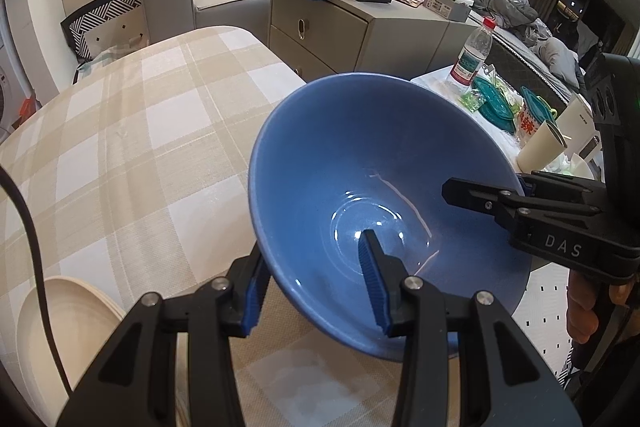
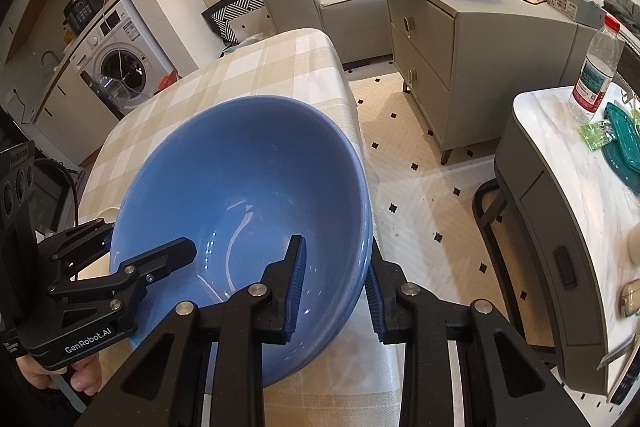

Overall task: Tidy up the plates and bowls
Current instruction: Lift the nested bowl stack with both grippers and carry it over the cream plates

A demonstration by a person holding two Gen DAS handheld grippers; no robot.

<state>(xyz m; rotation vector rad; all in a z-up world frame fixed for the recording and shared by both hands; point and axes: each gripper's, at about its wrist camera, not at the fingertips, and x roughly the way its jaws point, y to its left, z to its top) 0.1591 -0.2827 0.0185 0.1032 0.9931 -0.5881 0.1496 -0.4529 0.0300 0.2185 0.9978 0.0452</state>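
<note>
A large blue bowl is held tilted above the checked tablecloth; it also shows in the right wrist view. My left gripper straddles its near rim, one finger inside and one outside, but the pads stand apart from the wall. My right gripper straddles the opposite rim the same way, with a gap at the pads. The right gripper also shows at the bowl's right edge in the left wrist view, and the left gripper at the bowl's left edge in the right wrist view. A cream plate lies at the lower left.
The table with the checked cloth ends at a far rounded edge. A side table on the right carries a water bottle, teal lids and a paper cup. A grey drawer cabinet and sofa stand behind.
</note>
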